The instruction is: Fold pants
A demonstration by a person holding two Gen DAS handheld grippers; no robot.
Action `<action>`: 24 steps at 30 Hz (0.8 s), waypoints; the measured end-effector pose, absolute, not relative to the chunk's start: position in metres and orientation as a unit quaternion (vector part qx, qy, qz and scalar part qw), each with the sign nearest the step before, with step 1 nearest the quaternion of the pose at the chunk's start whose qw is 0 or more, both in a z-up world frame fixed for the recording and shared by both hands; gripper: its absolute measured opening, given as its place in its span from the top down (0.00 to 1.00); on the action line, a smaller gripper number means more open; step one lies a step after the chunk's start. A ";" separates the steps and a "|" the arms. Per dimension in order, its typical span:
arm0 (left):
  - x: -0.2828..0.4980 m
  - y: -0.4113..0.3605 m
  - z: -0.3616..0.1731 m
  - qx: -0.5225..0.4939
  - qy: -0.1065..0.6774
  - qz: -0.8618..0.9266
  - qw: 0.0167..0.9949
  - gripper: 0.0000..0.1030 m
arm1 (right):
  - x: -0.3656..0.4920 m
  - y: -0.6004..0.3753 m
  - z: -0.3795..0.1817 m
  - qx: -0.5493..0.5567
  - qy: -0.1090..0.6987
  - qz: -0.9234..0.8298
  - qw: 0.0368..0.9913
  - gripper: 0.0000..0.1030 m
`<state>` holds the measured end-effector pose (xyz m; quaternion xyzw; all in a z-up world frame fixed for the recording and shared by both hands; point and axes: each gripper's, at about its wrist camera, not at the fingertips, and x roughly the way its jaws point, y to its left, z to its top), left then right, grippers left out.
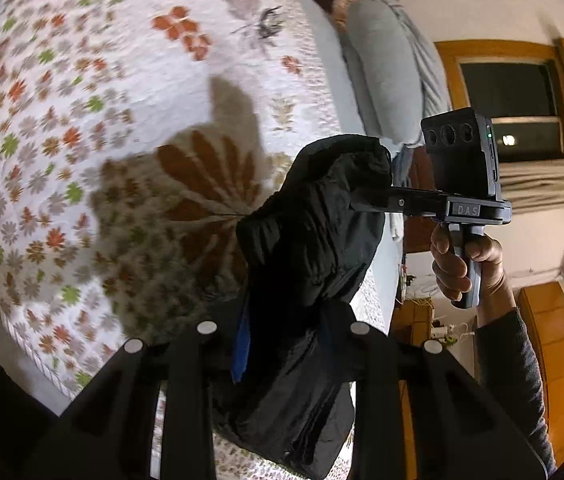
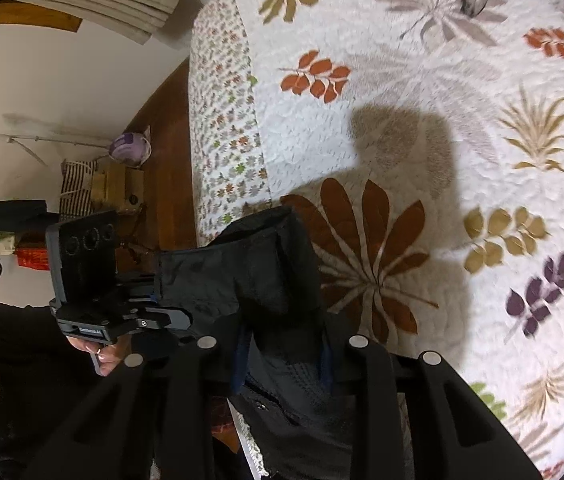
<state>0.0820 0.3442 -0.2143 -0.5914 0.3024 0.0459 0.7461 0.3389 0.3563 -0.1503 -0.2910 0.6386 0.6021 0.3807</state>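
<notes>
The black pants (image 1: 314,240) hang in the air above a bed with a white floral quilt (image 1: 101,120), bunched and held by both grippers. My left gripper (image 1: 282,344) is shut on the cloth close to the camera; a blue pad shows beside the fabric. My right gripper (image 1: 366,200) comes in from the right and is shut on the upper edge. In the right wrist view the pants (image 2: 257,272) fill the jaws of the right gripper (image 2: 286,360), and the left gripper (image 2: 169,312) grips them from the left. The quilt (image 2: 422,100) carries the pants' shadow.
A grey pillow (image 1: 386,80) and a bundle of grey cloth lie at the head of the bed. A dark window (image 1: 510,92) with a wooden frame is on the wall. A wooden floor (image 2: 165,152), small boxes and a lilac bag (image 2: 129,148) are beside the bed.
</notes>
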 end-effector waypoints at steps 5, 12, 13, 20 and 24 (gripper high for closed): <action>0.089 0.327 -0.187 -0.569 0.297 0.028 0.766 0.75 | 0.340 0.327 -0.117 -0.275 0.626 0.604 0.409 0.73; 0.097 0.291 -0.147 -0.526 0.294 -0.001 0.798 0.76 | 0.344 0.277 -0.075 -0.254 0.609 0.604 0.447 0.73; 0.099 0.286 -0.143 -0.522 0.294 -0.007 0.800 0.76 | 0.345 0.267 -0.068 -0.249 0.607 0.604 0.452 0.73; 0.105 0.242 -0.110 -0.490 0.296 -0.045 0.819 0.76 | 0.349 0.201 -0.032 -0.221 0.591 0.600 0.492 0.74; 0.109 0.215 -0.098 -0.471 0.301 -0.063 0.827 0.76 | 0.349 0.163 -0.019 -0.205 0.584 0.595 0.512 0.74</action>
